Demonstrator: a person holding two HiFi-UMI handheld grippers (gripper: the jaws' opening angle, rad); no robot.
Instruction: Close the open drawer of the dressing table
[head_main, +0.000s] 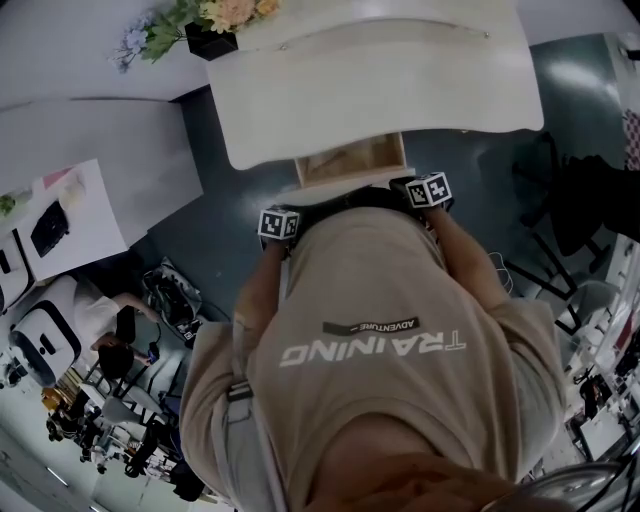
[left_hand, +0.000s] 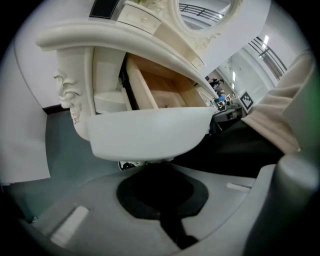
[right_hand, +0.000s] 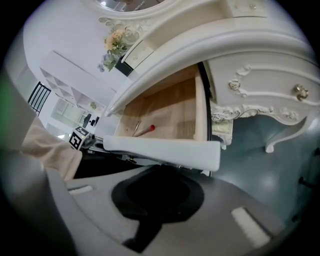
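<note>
With the drawer (head_main: 350, 160) half out of the dressing table (head_main: 380, 80) at twelve o'clock, the left gripper (left_hand: 156, 167) and right gripper (right_hand: 161, 169), jaws together, butt low on its white front, so an uneven shove could skew and jam it, or the tips slip beneath

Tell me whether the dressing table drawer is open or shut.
Open: the drawer juts out from the table, its wooden inside exposed.

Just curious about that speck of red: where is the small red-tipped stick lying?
In the right gripper view the red-tipped stick lies on the wooden floor of the open drawer, toward its left side, just behind the white drawer front.
</note>
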